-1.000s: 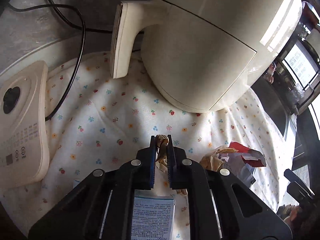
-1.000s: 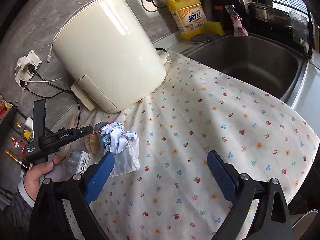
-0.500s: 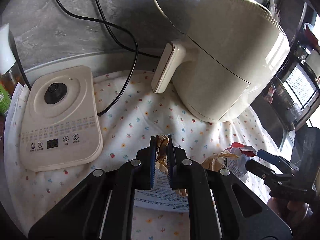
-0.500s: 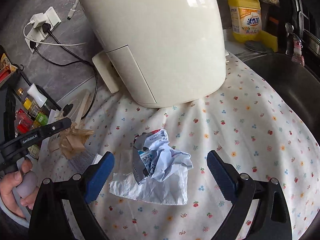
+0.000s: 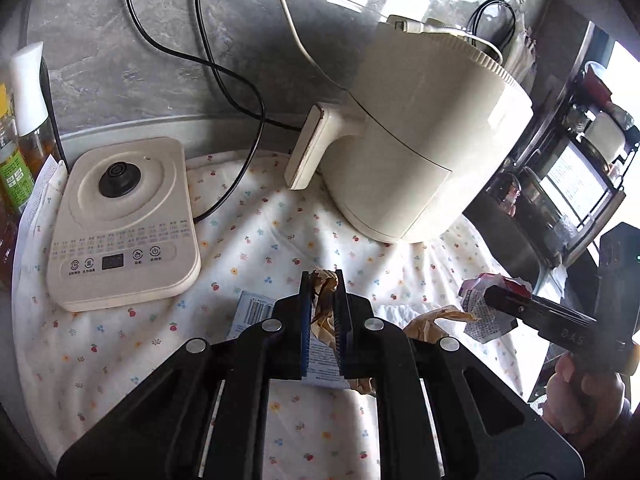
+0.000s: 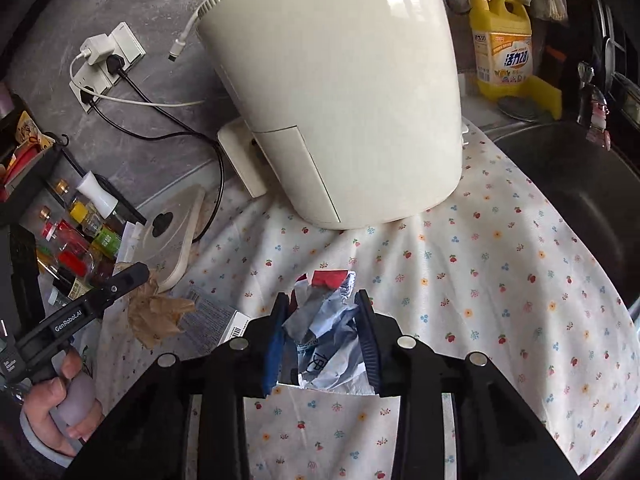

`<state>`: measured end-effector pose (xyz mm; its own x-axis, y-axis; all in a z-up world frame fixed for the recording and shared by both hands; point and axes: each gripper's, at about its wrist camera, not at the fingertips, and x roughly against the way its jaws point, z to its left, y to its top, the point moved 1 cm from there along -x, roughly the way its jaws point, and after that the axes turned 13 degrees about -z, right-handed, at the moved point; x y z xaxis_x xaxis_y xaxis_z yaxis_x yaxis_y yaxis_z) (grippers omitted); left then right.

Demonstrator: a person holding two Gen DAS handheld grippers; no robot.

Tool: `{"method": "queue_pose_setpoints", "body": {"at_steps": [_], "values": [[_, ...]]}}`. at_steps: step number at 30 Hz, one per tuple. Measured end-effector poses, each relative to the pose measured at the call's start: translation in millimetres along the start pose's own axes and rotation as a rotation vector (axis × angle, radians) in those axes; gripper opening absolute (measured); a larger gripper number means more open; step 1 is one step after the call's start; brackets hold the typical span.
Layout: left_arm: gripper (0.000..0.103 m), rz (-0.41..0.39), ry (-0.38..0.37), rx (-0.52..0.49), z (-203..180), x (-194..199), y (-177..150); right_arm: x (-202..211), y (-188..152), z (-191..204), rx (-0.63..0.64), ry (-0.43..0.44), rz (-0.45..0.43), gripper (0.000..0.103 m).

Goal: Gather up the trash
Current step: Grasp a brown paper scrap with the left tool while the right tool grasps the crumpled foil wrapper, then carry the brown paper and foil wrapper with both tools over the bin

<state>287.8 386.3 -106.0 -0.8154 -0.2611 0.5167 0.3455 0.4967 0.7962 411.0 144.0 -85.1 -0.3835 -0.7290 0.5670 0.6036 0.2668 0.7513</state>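
the left tool [image 5: 320,280] is clamped tight on a brown paper wad [image 5: 323,308], which hangs between its pads above the floral cloth [image 5: 132,344] on the surface. a small printed box [image 5: 250,312] lies flat on the cloth just under and left of that tool.

the right tool [image 6: 322,300] has its jaws closing around a crumpled white wrapper [image 6: 324,332] with a red patch at its top; the pads already press its sides. in the left wrist view the wrapper [image 5: 484,304] sits at the tip of the right tool, near the brown wad.

behind both stands a cream air fryer [image 6: 332,92] on the cloth, with a flat kettle base [image 5: 120,220] to its left and a dark sink [image 6: 580,200] to its right.
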Motion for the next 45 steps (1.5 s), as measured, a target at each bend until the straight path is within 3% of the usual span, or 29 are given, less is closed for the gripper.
{"method": "queue_pose_setpoints", "body": {"at_steps": [7, 19, 33, 40, 45], "values": [[0.01, 0.008, -0.134, -0.028, -40.1, 3.6, -16.7, 70.5, -22.3, -30.0, -0.084, -0.113, -0.076, 0.035], [0.01, 0.122, -0.361, -0.097, -125.9, -15.2, -59.2, 164.8, -83.8, -84.7, -0.24, -0.344, -0.1, 0.035], [0.01, 0.251, -0.615, -0.245, -278.8, -24.4, -123.3, 302.6, -154.8, -182.1, -0.468, -0.634, -0.174, 0.037], [0.01, 0.285, -0.67, -0.306, -345.9, -4.0, -163.8, 364.6, -200.6, -236.8, -0.554, -0.714, -0.186, 0.037], [0.01, 0.28, -0.644, -0.331, -378.3, 22.8, -189.9, 392.1, -234.1, -278.9, -0.582, -0.703, -0.159, 0.038]]}}
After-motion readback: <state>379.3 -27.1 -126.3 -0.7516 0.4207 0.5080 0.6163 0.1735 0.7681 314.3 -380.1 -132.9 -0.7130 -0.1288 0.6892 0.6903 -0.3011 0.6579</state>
